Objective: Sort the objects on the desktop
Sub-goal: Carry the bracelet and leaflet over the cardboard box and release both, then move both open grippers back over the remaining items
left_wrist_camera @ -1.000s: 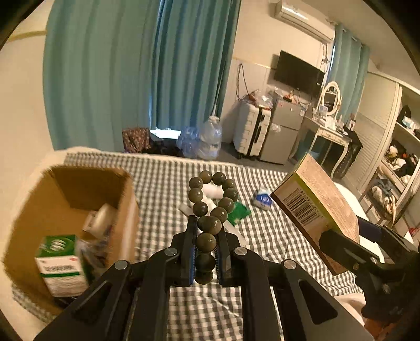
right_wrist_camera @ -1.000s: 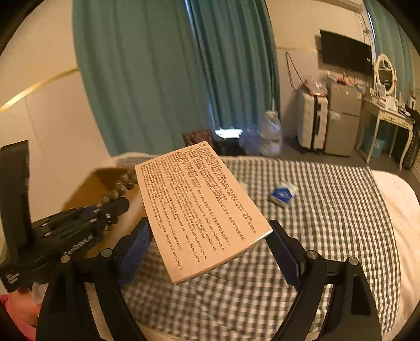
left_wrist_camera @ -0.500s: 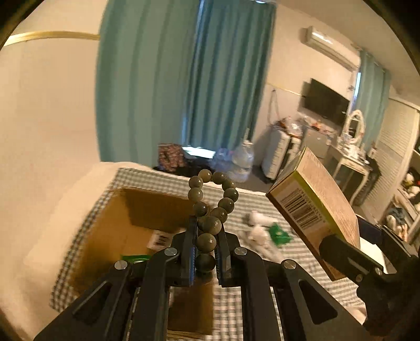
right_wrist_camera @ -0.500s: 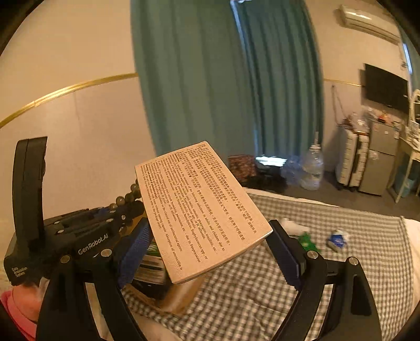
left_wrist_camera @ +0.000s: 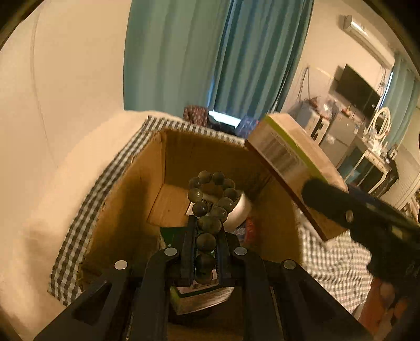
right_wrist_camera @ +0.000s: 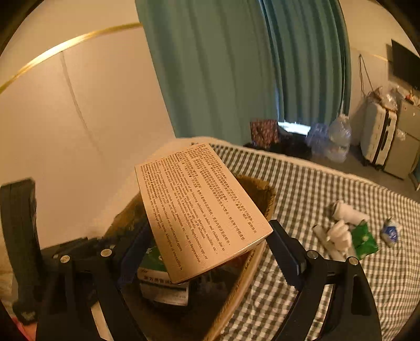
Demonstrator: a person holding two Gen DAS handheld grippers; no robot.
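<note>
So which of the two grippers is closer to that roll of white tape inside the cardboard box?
Left. The left gripper, clamping the dark bead bracelet, hangs right above the white tape roll; the right gripper, holding the flat printed box, sits off beside it.

A bedroom in a home. Bed (right_wrist_camera: 302, 183) spread with a grey-and-white checked sheet, filling the near ground. Floor-length teal curtains (right_wrist_camera: 236, 65) drawn across the window, a second pair (left_wrist_camera: 404, 86) at the far side. Wall-mounted television (left_wrist_camera: 357, 90) on the cream wall, air conditioner (left_wrist_camera: 366, 23) high up near the ceiling. White dressing table with an oval mirror (left_wrist_camera: 379, 126) below the television. Pale hard-shell suitcase (right_wrist_camera: 378, 137) upright against the wall, large water bottles (right_wrist_camera: 338, 133) on the floor beside it. Open cardboard box (left_wrist_camera: 147, 188) resting on the bed.
</note>
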